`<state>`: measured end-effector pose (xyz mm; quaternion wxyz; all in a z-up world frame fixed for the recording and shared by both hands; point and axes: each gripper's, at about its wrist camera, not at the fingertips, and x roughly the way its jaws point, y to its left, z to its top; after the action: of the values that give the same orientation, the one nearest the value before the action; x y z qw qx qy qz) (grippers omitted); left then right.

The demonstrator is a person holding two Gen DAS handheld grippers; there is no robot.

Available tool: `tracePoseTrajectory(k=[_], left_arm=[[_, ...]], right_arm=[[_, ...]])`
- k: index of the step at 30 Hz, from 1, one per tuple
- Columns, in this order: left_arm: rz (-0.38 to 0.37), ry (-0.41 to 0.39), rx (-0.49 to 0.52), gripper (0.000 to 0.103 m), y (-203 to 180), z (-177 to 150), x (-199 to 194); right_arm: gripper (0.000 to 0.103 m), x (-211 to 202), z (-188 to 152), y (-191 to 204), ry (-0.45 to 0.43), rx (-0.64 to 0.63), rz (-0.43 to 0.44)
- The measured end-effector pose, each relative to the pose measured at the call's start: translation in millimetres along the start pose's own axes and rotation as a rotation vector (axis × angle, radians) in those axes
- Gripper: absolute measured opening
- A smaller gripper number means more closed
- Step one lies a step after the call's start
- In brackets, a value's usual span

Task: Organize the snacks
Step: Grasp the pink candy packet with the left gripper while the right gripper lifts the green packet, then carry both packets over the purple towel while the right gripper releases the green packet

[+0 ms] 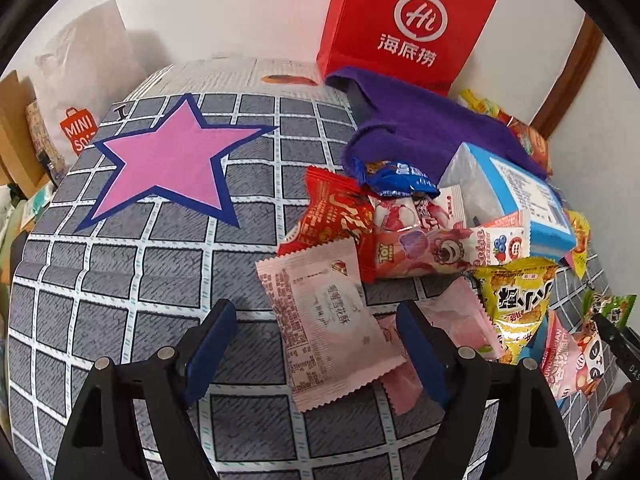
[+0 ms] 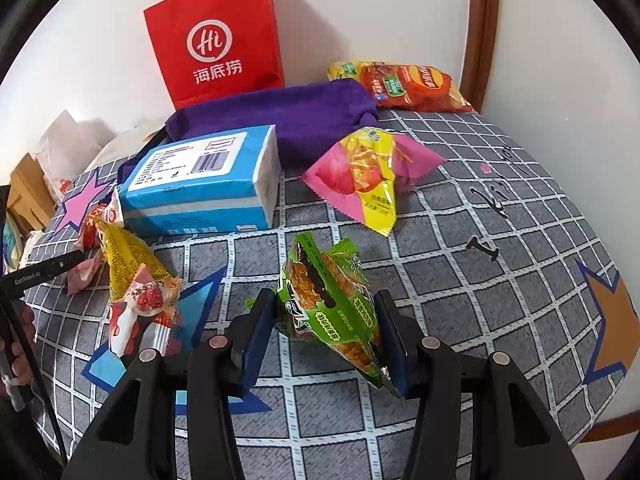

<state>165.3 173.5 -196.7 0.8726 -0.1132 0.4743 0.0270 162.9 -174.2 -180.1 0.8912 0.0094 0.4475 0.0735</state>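
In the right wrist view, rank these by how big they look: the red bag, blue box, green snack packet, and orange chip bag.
1. Red bag and blue box: too alike to rank.
2. Green snack packet, enlarged by nearness, between the right claw's fingers.
3. Orange chip bag, farthest away.

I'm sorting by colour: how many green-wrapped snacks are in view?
1: the green snack packet between the right gripper fingers, seen at the left wrist view's right edge. Others may hide in the snack pile.
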Motion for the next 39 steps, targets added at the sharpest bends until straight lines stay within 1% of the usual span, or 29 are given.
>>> tracePoseTrajectory(k=[1, 2, 3, 4, 6, 11, 15, 18, 21, 25, 30, 32, 34, 39], left_arm=[[0.008, -0.002, 0.005, 0.068, -0.5, 0.2, 0.1], [0.014, -0.002, 0.011, 0.051, -0.9, 0.5, -0.2], [0.013, 0.004, 0.014, 0.045, -1.2, 0.9, 0.8], [0.017, 0.004, 0.021, 0.044, -1.8, 0.7, 0.9], [0.018, 0.001, 0.038, 0.039, -3.1, -0.6, 0.3], [0.006, -0.005, 0.047, 0.037, -4.8, -5.2, -10.8], [-0.003, -0.027, 0.049, 0.037, -7.8, -4.2, -28.6], [-0.031, -0.046, 0.046, 0.037, -12.1, 1.2, -45.2], [-0.031, -0.076, 0.059, 0.037, -21.2, 12.8, -63.7], [-0.047, -0.109, 0.075, 0.037, -34.3, 34.0, -80.3], [-0.079, -0.141, 0.095, 0.037, -56.6, 62.2, -93.8], [-0.100, -0.148, 0.105, 0.037, -66.6, 75.4, -95.5], [-0.106, -0.159, 0.113, 0.037, -75.5, 88.3, -95.3], [-0.107, -0.167, 0.127, 0.037, -94.5, 123.8, -84.9]], right_arm=[[0.050, 0.7, -0.2, 1.5, 0.001, -0.004, 0.003], [0.050, 1.4, -0.6, 2.7, 0.001, -0.007, 0.004], [0.050, 2.1, -0.8, 4.0, 0.003, -0.010, 0.005], [0.050, 2.1, -1.3, 4.7, 0.003, -0.011, 0.005], [0.050, 1.1, -2.3, 5.2, 0.002, -0.010, 0.010], [0.050, -4.2, -3.0, 3.2, -0.007, -0.005, 0.006], [0.050, -18.0, 0.6, 2.1, -0.040, 0.005, 0.015], [0.050, -30.9, 7.3, 3.4, -0.068, -0.004, 0.023], [0.050, -41.3, 18.2, 4.4, -0.096, -0.018, 0.028], [0.050, -55.5, 42.3, 8.0, -0.149, -0.048, 0.042], [0.050, -59.9, 79.6, 9.7, -0.175, -0.058, 0.078], [0.050, -58.6, 97.0, 9.3, -0.170, -0.042, 0.096], [0.050, -59.6, 112.4, 10.0, -0.192, -0.041, 0.113], [0.050, -54.7, 156.7, 15.5, -0.228, -0.075, 0.104]])
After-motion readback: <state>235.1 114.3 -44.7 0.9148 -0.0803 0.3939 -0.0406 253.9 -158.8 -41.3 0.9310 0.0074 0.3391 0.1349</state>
